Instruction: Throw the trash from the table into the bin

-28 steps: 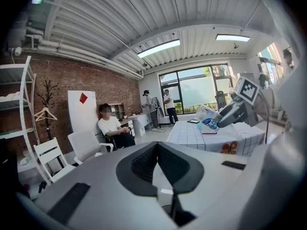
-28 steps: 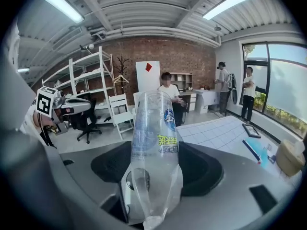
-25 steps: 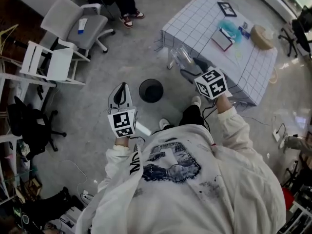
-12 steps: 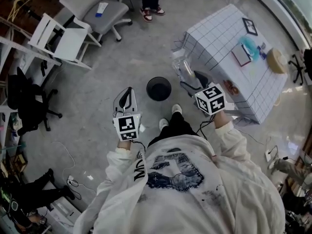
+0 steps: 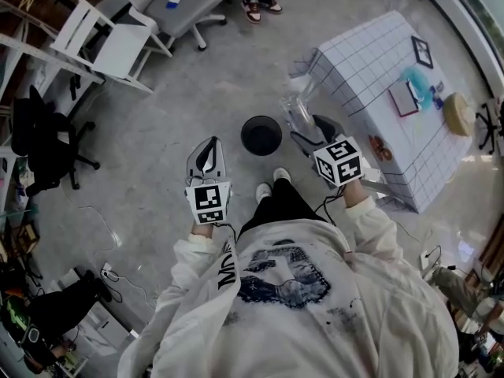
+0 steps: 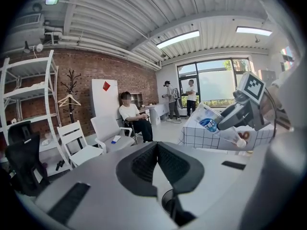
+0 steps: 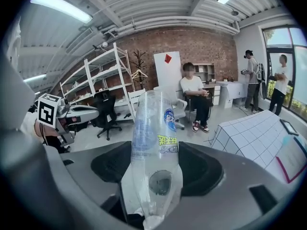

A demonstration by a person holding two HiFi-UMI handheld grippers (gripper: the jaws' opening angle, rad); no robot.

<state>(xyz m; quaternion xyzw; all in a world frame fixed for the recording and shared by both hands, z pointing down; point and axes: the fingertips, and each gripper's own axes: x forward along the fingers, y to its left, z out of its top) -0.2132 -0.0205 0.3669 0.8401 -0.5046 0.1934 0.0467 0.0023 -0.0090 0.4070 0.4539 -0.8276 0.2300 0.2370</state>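
R gripper (image 7: 157, 166): jaws clamped on a clear plastic bottle (image 7: 154, 143), one pad each side of lower body; neck end nearest the camera, base pointing away.
Bottle label: blue/green print, faces R gripper view.
Bottle pos: off the table (image 5: 358, 61), in the air by the table corner nearest the bin (image 5: 261, 135); in head view just beside the bin rim, btwn bin and that corner.
L gripper (image 6: 156, 150): jaws closed tip to tip, nothing btwn them; bin rim seen low in the gap behind the tips.
L vs R: well apart, bin btwn them in head view.
Table top: checked cloth; red-edged pad (image 5: 407, 98) and teal item (image 5: 417, 77) near edge far from bin.
Bkgd: grey swivel chair (image 5: 177, 6), seated person (image 7: 194, 95).
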